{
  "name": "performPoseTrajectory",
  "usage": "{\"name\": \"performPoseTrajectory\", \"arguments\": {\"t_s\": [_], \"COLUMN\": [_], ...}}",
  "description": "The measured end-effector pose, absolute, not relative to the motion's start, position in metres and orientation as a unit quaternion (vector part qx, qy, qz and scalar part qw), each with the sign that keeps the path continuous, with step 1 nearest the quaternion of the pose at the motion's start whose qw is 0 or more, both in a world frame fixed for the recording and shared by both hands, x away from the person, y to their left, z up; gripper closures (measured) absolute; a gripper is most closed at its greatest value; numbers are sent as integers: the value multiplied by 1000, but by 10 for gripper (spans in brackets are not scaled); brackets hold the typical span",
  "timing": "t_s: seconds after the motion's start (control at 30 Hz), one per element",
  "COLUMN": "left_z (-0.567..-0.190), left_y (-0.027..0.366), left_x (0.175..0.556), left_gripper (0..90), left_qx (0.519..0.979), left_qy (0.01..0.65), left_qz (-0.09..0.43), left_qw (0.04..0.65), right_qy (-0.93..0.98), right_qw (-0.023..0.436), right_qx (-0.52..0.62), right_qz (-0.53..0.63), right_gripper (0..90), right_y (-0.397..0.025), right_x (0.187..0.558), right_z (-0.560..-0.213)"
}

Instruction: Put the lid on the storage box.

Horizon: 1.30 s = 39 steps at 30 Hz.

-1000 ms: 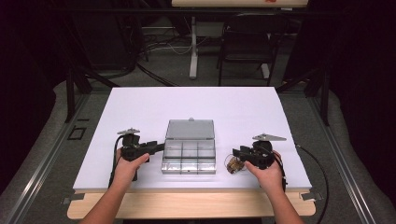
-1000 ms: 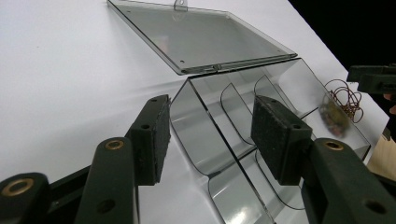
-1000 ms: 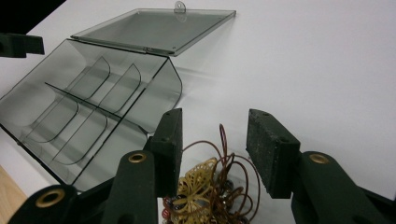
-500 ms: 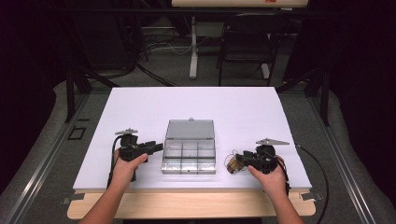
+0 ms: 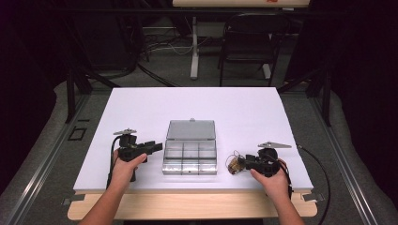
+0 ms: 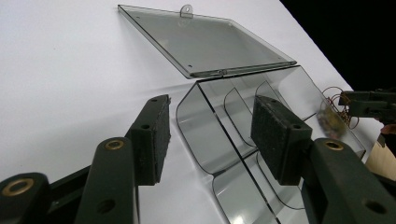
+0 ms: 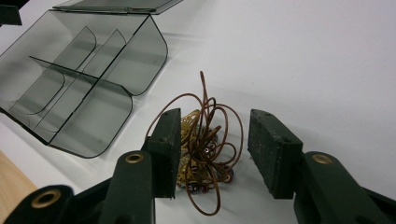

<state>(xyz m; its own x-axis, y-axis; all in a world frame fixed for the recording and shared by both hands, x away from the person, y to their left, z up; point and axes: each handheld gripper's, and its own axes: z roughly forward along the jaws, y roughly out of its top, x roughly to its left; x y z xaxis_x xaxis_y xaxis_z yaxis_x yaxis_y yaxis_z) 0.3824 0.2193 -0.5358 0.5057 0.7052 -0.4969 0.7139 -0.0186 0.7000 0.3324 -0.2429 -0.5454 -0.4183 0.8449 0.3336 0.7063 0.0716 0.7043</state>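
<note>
While its jaws stand apart around a tangle of brown wire (image 7: 204, 144), the right gripper (image 7: 214, 142) has not closed: the left pad touches the loops, the right pad is clear of them. That tangle lies on the white table (image 5: 141, 108) just right of the clear compartment box (image 5: 190, 157), near its front corner. Left of the box, the left gripper (image 6: 210, 135) is wide open and holds nothing, with one jaw over the box's left wall. Behind the box's tray, its lid (image 6: 210, 42) lies flat and open. No writing or label can be read on any of these.
</note>
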Motion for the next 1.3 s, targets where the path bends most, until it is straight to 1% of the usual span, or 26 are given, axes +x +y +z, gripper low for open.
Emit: {"name": "performPoseTrajectory", "arguments": {"t_s": [0.13,0.5,0.87,1.03,1.3], "left_z": [-536,-536,-537,-537,-537], "left_y": [219,222,223,223,223], "left_x": [383,384,384,384,384], "left_gripper": [476,476,477,477,478], "left_qx": [714,711,708,709,708], "left_qy": [497,500,503,503,504], "left_qz": [-5,-8,-5,-4,-4], "left_qw": [493,495,495,495,494], "right_qy": [727,736,749,751,751], "right_qw": [67,56,50,51,54], "right_qx": [535,527,515,514,507], "right_qz": [425,420,413,411,419], "right_gripper": [589,761,868,885,889], "right_y": [-243,-240,-238,-237,-235], "right_x": [333,333,333,333,331], "right_z": [-546,-545,-545,-545,-540]}}
